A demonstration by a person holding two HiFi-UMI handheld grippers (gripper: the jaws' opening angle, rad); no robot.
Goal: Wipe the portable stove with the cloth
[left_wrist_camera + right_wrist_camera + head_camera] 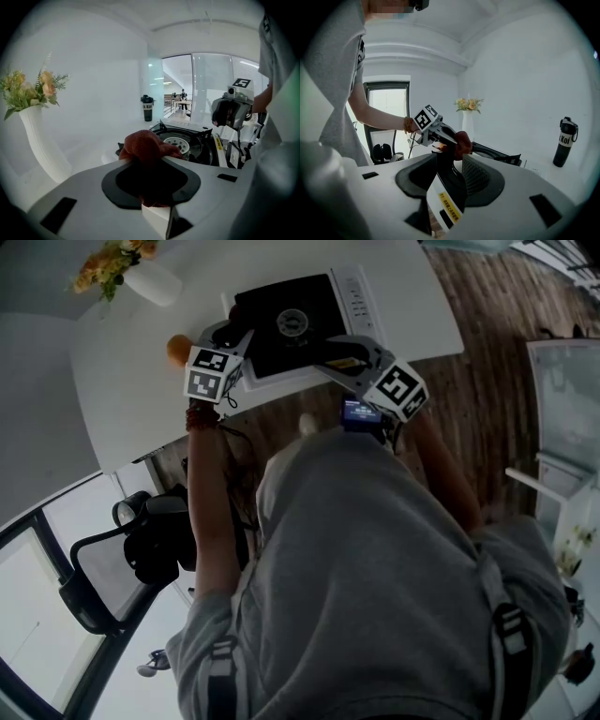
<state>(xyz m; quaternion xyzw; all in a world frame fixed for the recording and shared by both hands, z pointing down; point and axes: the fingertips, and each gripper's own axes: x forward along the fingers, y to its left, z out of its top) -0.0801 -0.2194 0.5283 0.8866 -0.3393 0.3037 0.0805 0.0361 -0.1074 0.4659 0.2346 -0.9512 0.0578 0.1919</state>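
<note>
The portable stove (pixel 291 324), black on top with a white body, stands on the white table (pixel 141 399). My left gripper (pixel 150 158) is shut on a bunched red-brown cloth (pixel 147 144), held just in front of the stove's burner (pixel 180 142) at the stove's left edge. In the head view the left gripper (pixel 230 337) is at the stove's left front corner. My right gripper (pixel 450 161) is closed over the stove's near right edge, whose white side with a yellow label (pixel 449 205) runs between the jaws. The right gripper view also shows the cloth (pixel 463 140).
A white vase with flowers (pixel 150 279) stands at the table's far left, with a small orange round thing (pixel 176 350) nearer to me. A dark bottle (pixel 563 142) stands beyond the stove. An office chair (pixel 122 563) is on the floor at my left.
</note>
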